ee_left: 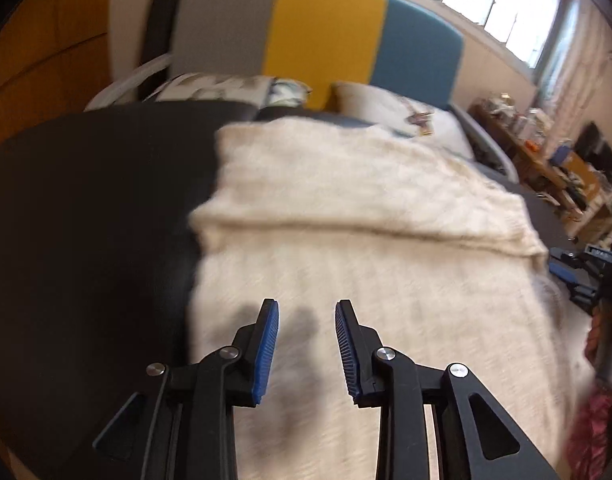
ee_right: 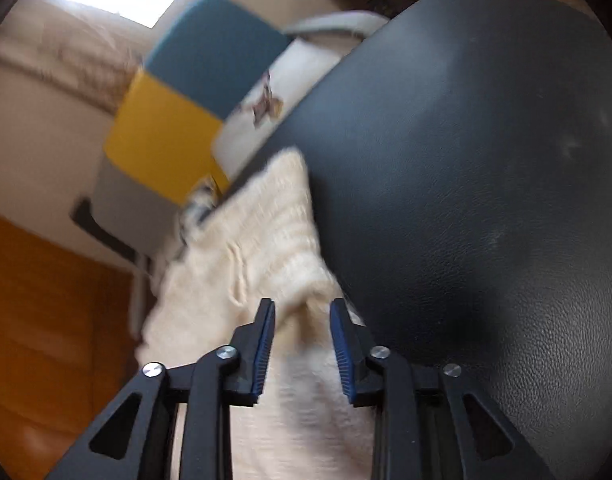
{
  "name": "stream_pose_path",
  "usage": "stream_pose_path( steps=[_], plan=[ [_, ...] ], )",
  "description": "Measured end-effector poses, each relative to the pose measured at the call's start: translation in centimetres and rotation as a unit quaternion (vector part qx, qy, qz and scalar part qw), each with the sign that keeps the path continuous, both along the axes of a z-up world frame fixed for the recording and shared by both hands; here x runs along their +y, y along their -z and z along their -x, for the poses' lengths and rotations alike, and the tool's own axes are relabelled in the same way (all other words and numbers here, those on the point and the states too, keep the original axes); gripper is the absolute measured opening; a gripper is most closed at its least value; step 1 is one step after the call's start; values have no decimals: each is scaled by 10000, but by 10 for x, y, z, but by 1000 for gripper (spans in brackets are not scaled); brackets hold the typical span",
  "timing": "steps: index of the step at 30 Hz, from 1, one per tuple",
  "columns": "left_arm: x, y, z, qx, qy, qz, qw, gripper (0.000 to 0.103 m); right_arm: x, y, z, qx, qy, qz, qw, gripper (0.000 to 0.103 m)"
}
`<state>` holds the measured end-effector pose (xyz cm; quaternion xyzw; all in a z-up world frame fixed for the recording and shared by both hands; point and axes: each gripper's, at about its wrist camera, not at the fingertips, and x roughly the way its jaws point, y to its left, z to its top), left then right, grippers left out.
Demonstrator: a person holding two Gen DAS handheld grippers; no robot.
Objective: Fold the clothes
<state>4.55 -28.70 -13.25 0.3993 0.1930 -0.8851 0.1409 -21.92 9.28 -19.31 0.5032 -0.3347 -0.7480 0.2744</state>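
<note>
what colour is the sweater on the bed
Cream white knit sweater; clearest in the left wrist view.

Motion blur smears the cream sweater and cluttered shelf.

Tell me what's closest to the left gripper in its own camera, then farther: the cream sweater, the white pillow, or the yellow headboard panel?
From the left gripper:
1. Cream sweater, right under the fingers.
2. White pillow, beyond the sweater, slightly right.
3. Yellow headboard panel, behind the pillows, top centre.
</note>
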Motion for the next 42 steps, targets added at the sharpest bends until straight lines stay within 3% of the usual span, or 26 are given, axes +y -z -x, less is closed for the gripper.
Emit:
stream_pose_path(
  steps=[3, 7, 10, 13, 16, 21, 24, 30, 33, 34, 37, 39, 41, 42],
  plan=[
    [29, -18, 47, 271, 604, -69, 9978, 32, -5, 6, 3, -349, -138, 338, 9987, 33],
    [73, -28, 119, 404, 1228, -55, 9916, 32, -24, 21, 11, -723, -154, 54, 9972, 33],
    [101, -26, 163, 385, 1527, 27, 9875, 32, -25, 30, 18, -782, 17, 418, 9961, 33],
    [121, -10, 197, 70, 1781, 94, 9839, 33, -23, 35, 25, -721, 289, 649, 9949, 34],
    [131, 17, 219, -441, 1877, 205, 9810, 33, -20, 31, 25, -560, 418, 497, 9963, 33],
    [139, 29, 212, -409, 2073, 405, 9766, 33, -15, 16, 16, -202, 485, 15, 9986, 30],
    [137, 27, 213, -415, 2046, 336, 9774, 33, -12, 7, 10, 13, 524, -275, 9982, 32],
    [129, 1, 199, -19, 1979, 73, 9802, 33, -1, -4, -18, 131, -61, -65, 9999, 33],
    [126, 6, 192, -88, 1864, -42, 9824, 34, -14, 6, -18, -164, -371, -49, 9992, 33],
    [125, 8, 190, -132, 1818, -98, 9832, 34, -15, 15, -18, -385, -369, -292, 9981, 33],
    [121, 14, 178, -173, 1709, -187, 9850, 34, -3, 26, -21, -603, -140, -534, 9967, 19],
    [116, 13, 165, -172, 1642, -253, 9860, 35, 2, 24, -21, -665, -92, -440, 9968, 24],
    [109, 10, 150, -135, 1564, -321, 9871, 36, 5, 11, -22, -462, -94, -466, 9978, 34],
    [104, 7, 141, -87, 1505, -324, 9880, 36, 6, 6, -22, -354, -109, -443, 9983, 34]
  ],
)
